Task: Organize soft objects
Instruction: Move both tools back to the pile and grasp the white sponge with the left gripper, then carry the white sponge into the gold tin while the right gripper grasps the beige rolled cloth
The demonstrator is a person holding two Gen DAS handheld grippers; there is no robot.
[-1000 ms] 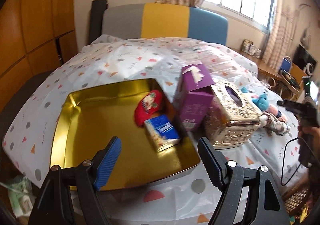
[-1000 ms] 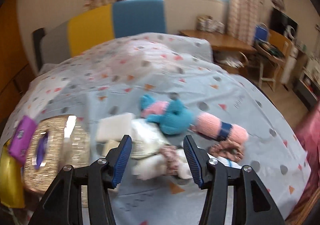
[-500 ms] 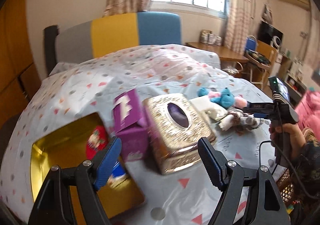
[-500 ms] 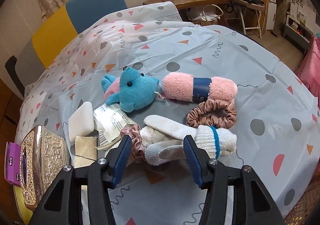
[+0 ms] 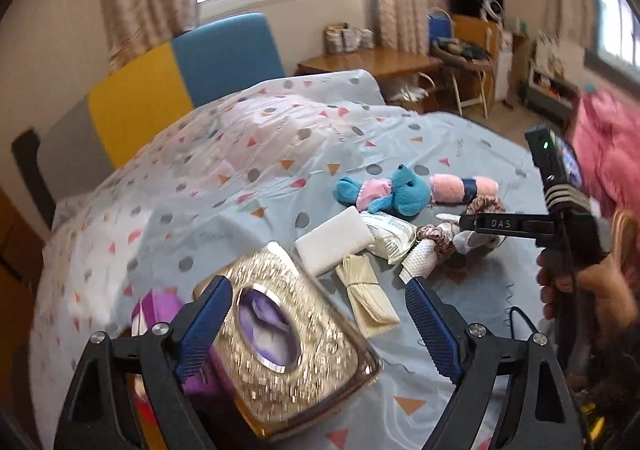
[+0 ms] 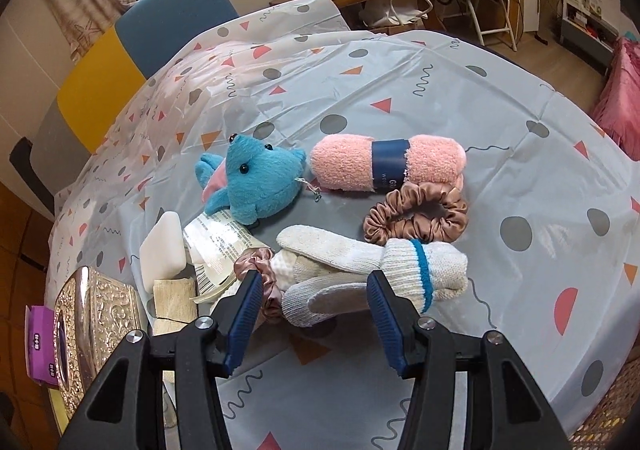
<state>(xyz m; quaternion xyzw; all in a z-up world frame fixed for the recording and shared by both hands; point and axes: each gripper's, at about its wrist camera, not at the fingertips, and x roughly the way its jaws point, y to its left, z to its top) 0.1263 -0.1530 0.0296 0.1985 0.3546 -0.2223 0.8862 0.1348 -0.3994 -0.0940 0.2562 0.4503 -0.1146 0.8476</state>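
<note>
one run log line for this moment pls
stage: reaching for soft pile | right gripper: open, fingers either side of white socks | left gripper: open, empty, above gold tissue box

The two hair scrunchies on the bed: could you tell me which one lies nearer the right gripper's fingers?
The pale pink scrunchie, bunched beside the white sock right at the right gripper. The copper-brown scrunchie lies farther off, against the pink towel roll.

Blue plush toy [image 6: 256, 179]: lying on its side. Pink rolled towel [image 6: 386, 165], navy band: just right of it. Brown satin scrunchie [image 6: 416, 217]: right and nearer. White mittens [image 6: 360, 270], blue-striped cuff: nearer, overlapping. White sponge block [image 6: 164, 246]: nearer left.
</note>
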